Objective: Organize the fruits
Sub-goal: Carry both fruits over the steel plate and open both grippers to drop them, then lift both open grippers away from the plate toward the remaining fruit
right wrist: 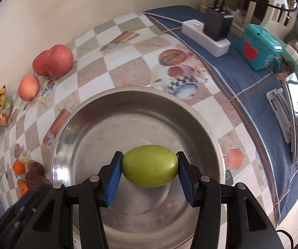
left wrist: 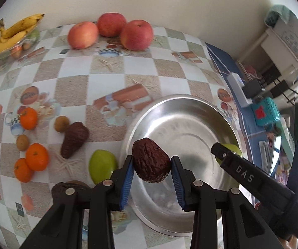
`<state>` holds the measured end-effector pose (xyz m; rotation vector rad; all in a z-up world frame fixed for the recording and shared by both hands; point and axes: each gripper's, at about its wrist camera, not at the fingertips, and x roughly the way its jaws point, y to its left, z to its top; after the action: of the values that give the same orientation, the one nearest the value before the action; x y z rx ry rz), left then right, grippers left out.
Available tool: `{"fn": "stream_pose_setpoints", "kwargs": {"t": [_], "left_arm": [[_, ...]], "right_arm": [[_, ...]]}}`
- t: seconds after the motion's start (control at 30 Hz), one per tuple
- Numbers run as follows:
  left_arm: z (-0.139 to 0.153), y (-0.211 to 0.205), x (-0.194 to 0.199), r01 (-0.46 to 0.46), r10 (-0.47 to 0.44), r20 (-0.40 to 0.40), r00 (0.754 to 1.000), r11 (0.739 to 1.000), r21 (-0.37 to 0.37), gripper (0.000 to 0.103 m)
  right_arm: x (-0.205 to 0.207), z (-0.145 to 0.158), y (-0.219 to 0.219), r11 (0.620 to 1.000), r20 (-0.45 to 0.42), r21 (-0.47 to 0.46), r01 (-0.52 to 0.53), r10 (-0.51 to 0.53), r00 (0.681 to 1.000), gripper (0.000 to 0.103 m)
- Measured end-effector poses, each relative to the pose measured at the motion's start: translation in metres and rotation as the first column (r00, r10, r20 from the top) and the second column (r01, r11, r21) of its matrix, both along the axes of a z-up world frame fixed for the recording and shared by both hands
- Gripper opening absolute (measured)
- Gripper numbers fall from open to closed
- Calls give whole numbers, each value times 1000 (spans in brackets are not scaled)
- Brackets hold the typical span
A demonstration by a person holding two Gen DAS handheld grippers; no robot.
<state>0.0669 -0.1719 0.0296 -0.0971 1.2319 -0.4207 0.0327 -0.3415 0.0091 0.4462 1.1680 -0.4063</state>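
Over the steel bowl (right wrist: 99, 128), the right tool (right wrist: 150, 166) clamps a smooth green fruit (right wrist: 150, 166) end to end between its blue pads. Beside it, above the bowl's near rim, the left tool (left wrist: 151, 162) grips a wrinkled dark-brown fruit (left wrist: 151, 162). Both fruits hang clear of the bowl, which holds nothing. On the checkered surface (left wrist: 107, 72) left of the bowl lie another green fruit (left wrist: 102, 166), a second brown fruit (left wrist: 74, 140), three oranges (left wrist: 36, 156) and small brown fruits. Three red apples (left wrist: 111, 31) and bananas (left wrist: 14, 33) sit by the wall. A power strip (right wrist: 207, 35) and teal box (right wrist: 259, 45) lie right.
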Motion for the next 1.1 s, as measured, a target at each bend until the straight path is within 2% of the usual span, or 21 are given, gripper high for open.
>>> {"fn": "stream_pose_setpoints", "kwargs": {"t": [0.13,0.37,0.5,0.6,0.7,0.77,0.83,0.9,0.97,1.1], "left_arm": [[4,-7,-3,31,-31,12,999,1000,0,40],[3,-1,0,12,-12,0,1000,1000,-3,40],[2,9,4,-24,24,-6,1000,1000,0,40],[-4,25,11,-93,93,-12,996,995,45,43],[-9,50,18,-175,177,-18,984,982,76,55],[-11,69,23,-228,230,-15,973,970,82,69],[-10,86,26,-274,276,-1,961,957,99,71],[-10,102,28,-320,320,21,947,938,135,76],[-10,118,29,-364,363,39,931,916,168,88],[-11,145,30,-434,433,51,900,878,202,96]], "right_arm": [[-2,5,-5,1000,13,2,11,-11,1000,54],[-4,21,-5,1000,54,-7,5,-5,999,54],[-5,23,-2,1000,49,-13,-7,8,999,54],[-4,20,1,1000,40,-11,-17,18,999,54],[-2,17,5,999,29,-13,-33,33,999,54],[0,15,8,999,24,-9,-43,43,999,54],[1,13,13,998,17,-10,-57,58,998,54],[3,13,19,997,13,-12,-77,77,997,54],[5,14,26,995,16,-6,-97,97,995,54],[9,15,44,988,22,8,-153,152,988,57]]}}
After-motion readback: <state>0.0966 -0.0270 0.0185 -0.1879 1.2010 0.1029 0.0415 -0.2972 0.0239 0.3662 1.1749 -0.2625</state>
